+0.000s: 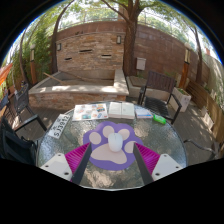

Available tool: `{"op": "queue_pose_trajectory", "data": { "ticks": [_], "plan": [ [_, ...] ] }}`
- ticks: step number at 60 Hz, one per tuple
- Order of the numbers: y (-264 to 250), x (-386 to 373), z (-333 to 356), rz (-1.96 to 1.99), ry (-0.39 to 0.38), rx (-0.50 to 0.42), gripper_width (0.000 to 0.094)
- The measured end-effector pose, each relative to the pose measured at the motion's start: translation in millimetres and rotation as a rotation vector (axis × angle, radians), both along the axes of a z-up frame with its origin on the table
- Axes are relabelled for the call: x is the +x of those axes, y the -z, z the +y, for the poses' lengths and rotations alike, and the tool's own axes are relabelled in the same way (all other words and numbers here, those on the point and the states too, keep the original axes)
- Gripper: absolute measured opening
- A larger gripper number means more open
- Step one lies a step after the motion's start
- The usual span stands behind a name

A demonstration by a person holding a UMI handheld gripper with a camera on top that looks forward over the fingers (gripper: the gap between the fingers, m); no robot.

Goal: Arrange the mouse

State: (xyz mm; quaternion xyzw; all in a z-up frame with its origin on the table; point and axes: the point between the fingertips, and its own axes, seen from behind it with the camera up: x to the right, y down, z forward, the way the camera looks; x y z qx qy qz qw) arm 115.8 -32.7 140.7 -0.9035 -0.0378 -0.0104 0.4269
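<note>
While gripper [111,160] gapes, white mouse [113,146] lies lengthwise on purple mat [98,135].

Black tool [112,160], magenta finger pads [76,155]

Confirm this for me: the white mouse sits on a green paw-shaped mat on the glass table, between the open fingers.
One detail is wrong: the paw-shaped mat is purple, not green, as the gripper view shows. The rest holds: the white mouse sits on it on the glass table, between the open fingers of the gripper, with a gap at each side.
</note>
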Motion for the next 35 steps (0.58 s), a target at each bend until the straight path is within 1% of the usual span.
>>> {"op": "queue_pose_trajectory", "data": {
  "ticks": [8, 14, 25, 35],
  "plan": [
    [-37.2, -5.3, -63.0, 0.008, 0.013, -0.007, 0.085],
    [-51.2, -4.5, -98.8, 0.003, 0.032, -0.009, 0.0852],
    [-57.7, -2.7, -132.6, -0.002, 0.038, -0.008, 0.0854],
    [-54.7, 0.8, -142.5, 0.0, 0.044, -0.024, 0.0854]
  ]
}}
